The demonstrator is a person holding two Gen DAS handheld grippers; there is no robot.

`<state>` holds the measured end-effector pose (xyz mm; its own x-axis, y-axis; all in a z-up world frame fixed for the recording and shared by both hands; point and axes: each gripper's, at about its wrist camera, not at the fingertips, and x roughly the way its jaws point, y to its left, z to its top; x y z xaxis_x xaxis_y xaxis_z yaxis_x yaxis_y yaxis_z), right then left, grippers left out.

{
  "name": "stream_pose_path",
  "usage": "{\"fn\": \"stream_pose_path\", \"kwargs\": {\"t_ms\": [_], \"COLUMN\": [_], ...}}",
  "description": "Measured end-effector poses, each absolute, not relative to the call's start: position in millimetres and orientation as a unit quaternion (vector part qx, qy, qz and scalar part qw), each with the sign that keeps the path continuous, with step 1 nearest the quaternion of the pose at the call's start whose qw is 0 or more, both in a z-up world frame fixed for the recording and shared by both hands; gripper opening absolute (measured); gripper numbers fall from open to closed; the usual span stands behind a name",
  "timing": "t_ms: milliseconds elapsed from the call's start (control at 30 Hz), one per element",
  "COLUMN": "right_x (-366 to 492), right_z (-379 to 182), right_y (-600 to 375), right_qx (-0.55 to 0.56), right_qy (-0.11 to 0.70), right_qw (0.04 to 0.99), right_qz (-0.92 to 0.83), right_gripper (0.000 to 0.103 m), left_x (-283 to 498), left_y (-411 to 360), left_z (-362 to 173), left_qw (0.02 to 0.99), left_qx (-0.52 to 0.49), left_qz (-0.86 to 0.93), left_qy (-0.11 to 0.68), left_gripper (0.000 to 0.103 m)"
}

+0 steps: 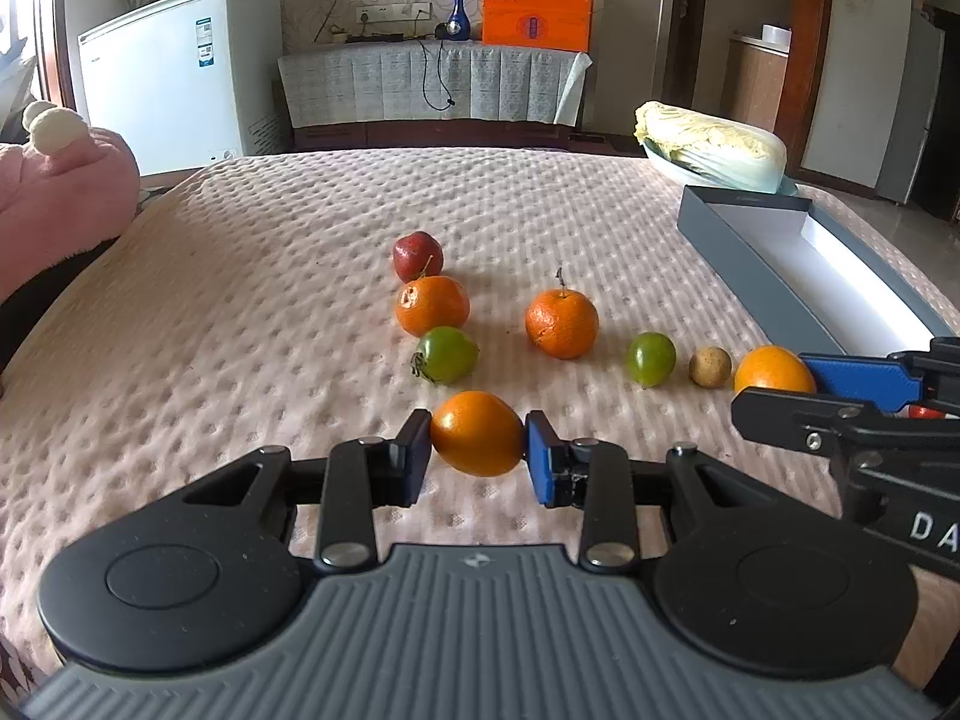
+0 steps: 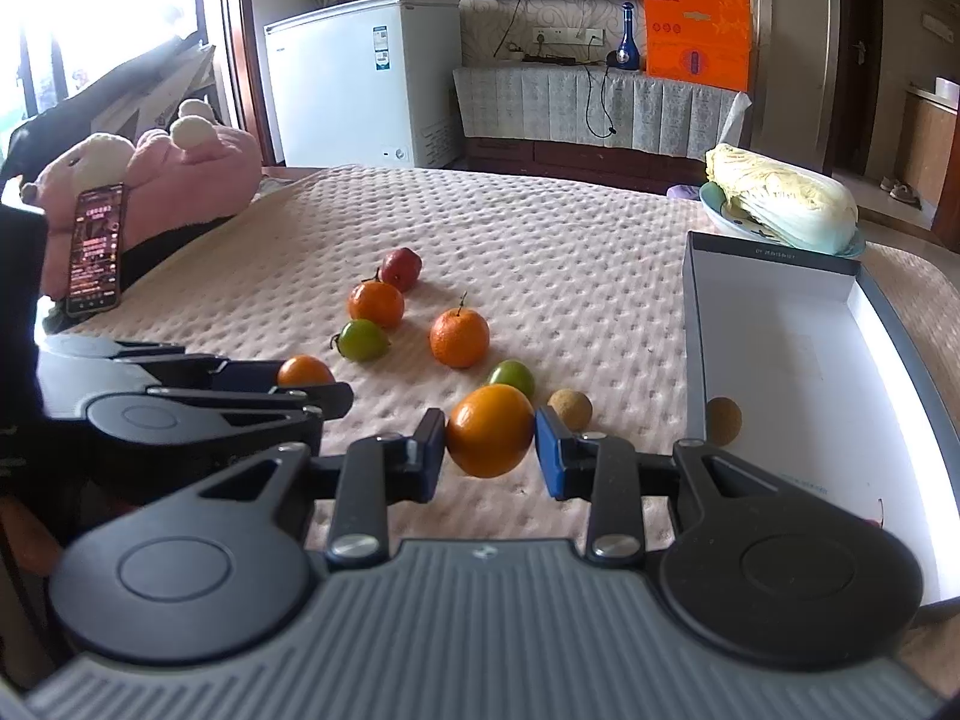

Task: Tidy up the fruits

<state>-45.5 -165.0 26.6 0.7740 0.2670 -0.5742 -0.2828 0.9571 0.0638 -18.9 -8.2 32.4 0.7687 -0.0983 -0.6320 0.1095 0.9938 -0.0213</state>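
Note:
My left gripper [image 1: 478, 453] is shut on an orange tomato [image 1: 477, 433], low over the pink bedspread. My right gripper [image 2: 490, 450] is shut on a second orange tomato [image 2: 489, 430]; it shows at the right of the left wrist view [image 1: 774, 369]. On the spread lie a red fruit [image 1: 417, 254], two tangerines [image 1: 432, 305] [image 1: 562, 322], two green tomatoes [image 1: 447, 355] [image 1: 651, 358] and a brown longan [image 1: 710, 366]. An open grey box [image 2: 696, 324] with a white inside stands at the right and holds another longan [image 2: 723, 420].
A napa cabbage on a plate [image 2: 786, 204] sits behind the box. A pink plush toy [image 2: 192, 180] and a phone [image 2: 96, 249] are at the left edge. A white freezer [image 2: 354, 72] and a cabinet with an orange bag [image 2: 696, 36] stand beyond the bed.

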Motion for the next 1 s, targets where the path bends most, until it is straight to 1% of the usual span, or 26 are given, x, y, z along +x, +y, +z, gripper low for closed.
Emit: {"fn": "stream_pose_path", "kwargs": {"t_ms": [1000], "right_x": [-50], "right_z": [36], "right_y": [-179], "right_qx": [0.01], "right_qy": [0.287], "right_qw": [0.947], "right_qz": [0.144], "right_gripper": [0.035], "left_x": [-20], "left_y": [-21], "left_z": [33], "left_qw": [0.941], "left_qx": [0.023], "left_qz": [-0.055], "left_qy": [0.332], "left_gripper": [0.039]}}
